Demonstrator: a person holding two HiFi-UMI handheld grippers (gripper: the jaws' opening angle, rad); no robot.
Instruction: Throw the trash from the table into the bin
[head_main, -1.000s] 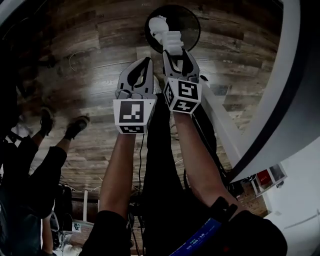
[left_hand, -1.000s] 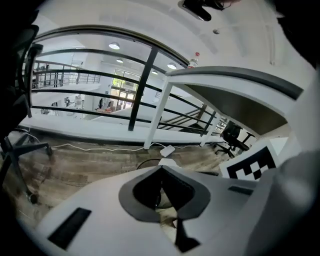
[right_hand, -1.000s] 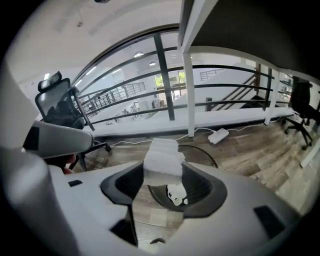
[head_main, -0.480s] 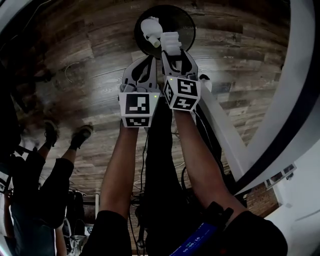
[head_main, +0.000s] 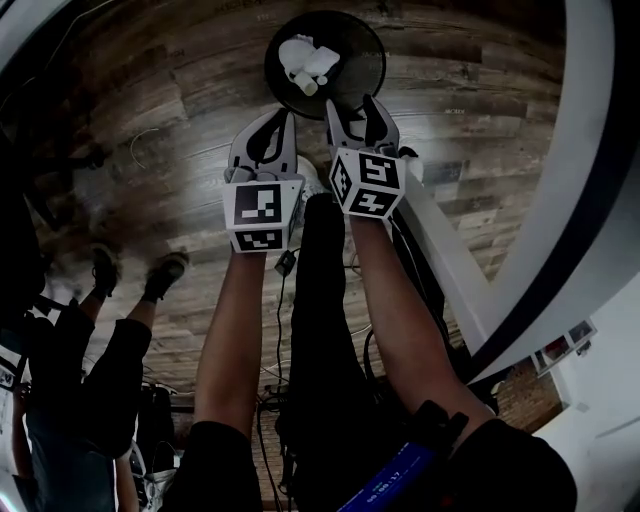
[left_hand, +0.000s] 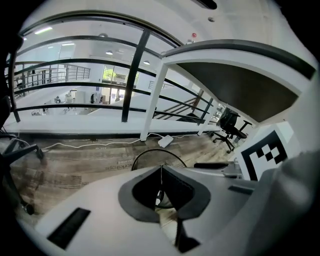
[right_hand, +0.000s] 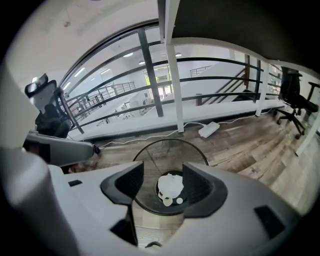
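trash (head_main: 306, 58) in bin (head_main: 374, 62) below right gripper (head_main: 357, 104), jaws apart, empty; left gripper (head_main: 287, 118) closed.

Open-plan office, swivel chair (right_hand: 295, 97), wood-plank floor (head_main: 180, 160), black railings (left_hand: 131, 80)

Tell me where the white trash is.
The white trash lies inside the round black bin on the wooden floor, top centre of the head view, just beyond the open right gripper.

bin (head_main: 362, 72) black mesh | trash (head_main: 305, 58) white | floor (head_main: 180, 150) brown wood-grain planks
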